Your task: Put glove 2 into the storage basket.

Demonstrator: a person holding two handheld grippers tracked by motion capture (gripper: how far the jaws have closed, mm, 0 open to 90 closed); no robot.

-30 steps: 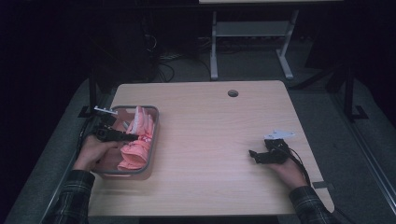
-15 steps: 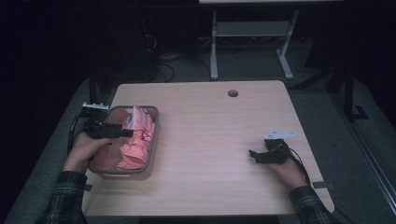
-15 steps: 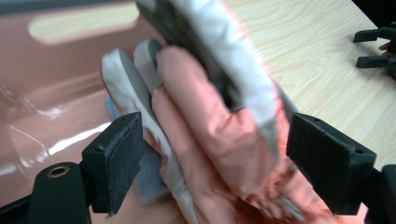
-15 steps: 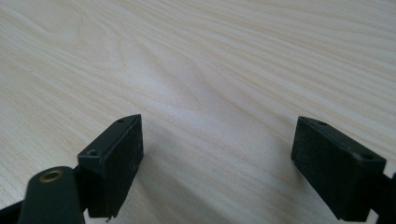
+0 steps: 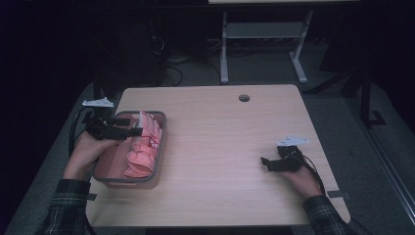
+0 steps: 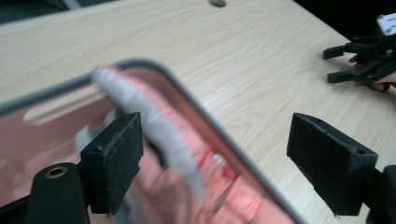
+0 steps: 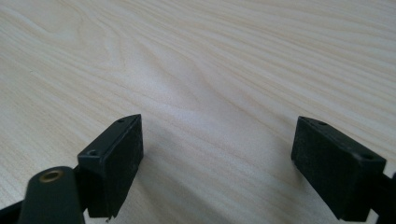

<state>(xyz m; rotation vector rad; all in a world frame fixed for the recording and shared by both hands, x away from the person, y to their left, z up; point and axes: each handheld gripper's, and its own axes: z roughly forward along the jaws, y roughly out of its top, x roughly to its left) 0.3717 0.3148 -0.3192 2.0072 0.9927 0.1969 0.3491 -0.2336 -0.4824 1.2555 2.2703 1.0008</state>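
A grey-rimmed bin [image 5: 162,142] stands at the table's left and holds crumpled pink cloth [image 5: 142,152] with a white edge. My left gripper [image 5: 137,131] hovers just above the bin, pointing right. Its jaws have just been opening and now stand wide, with nothing between the pads. In the left gripper view the cloth [image 6: 161,128] and the bin rim [image 6: 198,108] lie below the open left gripper [image 6: 215,140]. My right gripper [image 5: 264,163] rests on the table at the right, open and empty. The right gripper view shows bare wood between its jaws [image 7: 217,140].
A round cable hole [image 5: 243,98] sits near the table's far edge. The wooden tabletop [image 5: 220,147] stretches bare between the bin and the right hand. The left gripper view shows the other gripper [image 6: 343,63] far off. A metal desk frame [image 5: 224,54] and cables stand on the dark floor behind.
My left gripper has lifted up out of the bin and its jaws have spread, leaving the pink cloth lying inside. The right hand has stayed where it was.
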